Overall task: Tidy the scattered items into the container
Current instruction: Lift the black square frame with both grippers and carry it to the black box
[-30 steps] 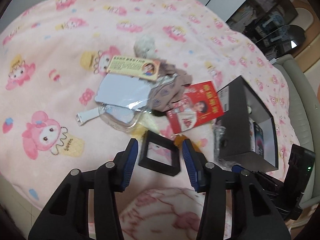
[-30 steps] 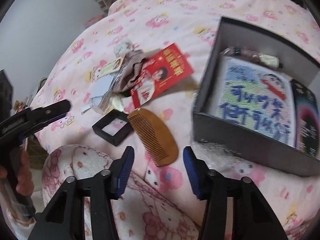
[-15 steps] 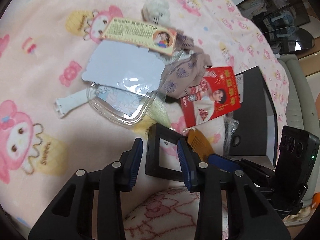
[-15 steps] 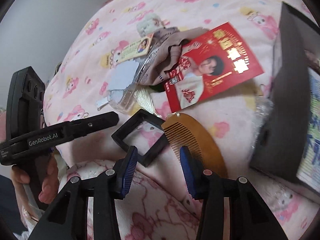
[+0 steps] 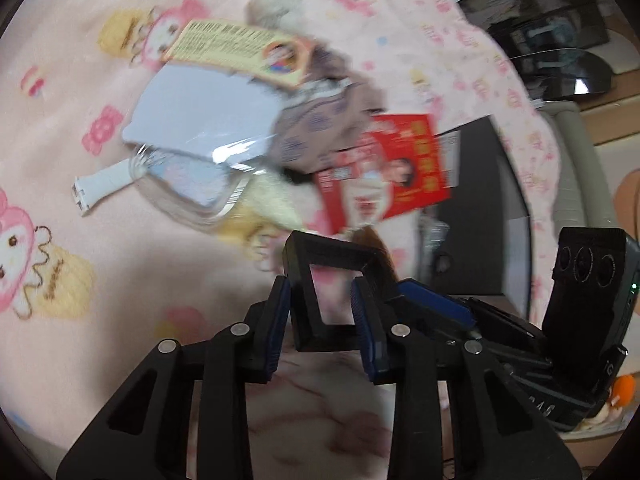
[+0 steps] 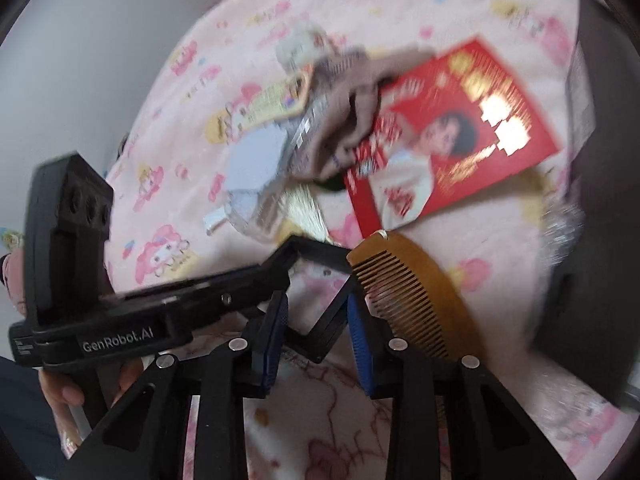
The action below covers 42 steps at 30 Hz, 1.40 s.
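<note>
A black square frame (image 5: 336,250) lies on the pink blanket. My left gripper (image 5: 320,280) is closing over it. One pad rests against the outside of the frame's left bar. The other pad stands over the frame's window, apart from that bar. My right gripper (image 6: 318,296) is closing too, with the frame's (image 6: 320,250) near-right bar between its jaws and a gap still showing. A brown wooden comb (image 6: 420,292) lies just outside and behind its right finger (image 6: 360,332). The black box (image 6: 600,240) stands at the right. In the left wrist view the comb (image 5: 374,240) barely shows.
A red booklet (image 5: 400,172), brownish cloth (image 5: 320,120), a clear pack with a white card (image 5: 200,128), a yellow tag (image 5: 236,48) and a white strap (image 5: 100,184) lie beyond the frame. A bunched blanket fold (image 6: 340,420) sits under both grippers. A hand (image 6: 60,392) holds the left gripper.
Both grippers came down and closer to the frame and comb, and their jaws narrowed. The right gripper slid left, away from the box. The left now straddles the frame's left bar.
</note>
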Each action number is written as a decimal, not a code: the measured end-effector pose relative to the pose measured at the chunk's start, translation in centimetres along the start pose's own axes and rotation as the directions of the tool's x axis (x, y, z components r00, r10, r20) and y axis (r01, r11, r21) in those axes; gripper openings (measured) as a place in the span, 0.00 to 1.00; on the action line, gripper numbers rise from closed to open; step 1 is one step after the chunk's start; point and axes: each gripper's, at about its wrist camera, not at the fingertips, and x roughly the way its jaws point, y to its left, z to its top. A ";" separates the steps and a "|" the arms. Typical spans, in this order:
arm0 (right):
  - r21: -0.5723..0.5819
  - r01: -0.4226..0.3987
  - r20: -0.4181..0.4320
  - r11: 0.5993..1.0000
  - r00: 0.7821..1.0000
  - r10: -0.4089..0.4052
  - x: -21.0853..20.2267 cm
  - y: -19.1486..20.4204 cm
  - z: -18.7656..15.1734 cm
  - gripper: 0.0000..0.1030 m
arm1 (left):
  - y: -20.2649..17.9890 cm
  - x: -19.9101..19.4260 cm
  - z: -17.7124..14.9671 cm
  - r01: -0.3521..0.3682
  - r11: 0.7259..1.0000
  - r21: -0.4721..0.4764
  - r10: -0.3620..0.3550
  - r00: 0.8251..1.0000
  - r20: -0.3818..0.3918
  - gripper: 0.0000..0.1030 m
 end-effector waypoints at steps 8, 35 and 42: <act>-0.009 0.021 0.133 1.000 0.991 -0.019 -8.0 -0.4 -3.3 0.26 | -8.0 -2.4 -2.6 0.066 0.985 0.157 -0.070 0.997 0.016 0.29; 0.362 0.170 0.134 0.916 0.964 -0.231 -14.4 -18.9 -16.7 0.25 | -22.9 14.9 -14.6 -0.017 0.899 0.437 0.125 0.967 -0.220 0.28; 0.379 0.163 0.127 0.911 0.966 -0.226 -13.7 -19.4 -16.9 0.25 | -22.3 15.5 -14.3 -0.035 0.904 0.427 0.140 0.966 -0.216 0.22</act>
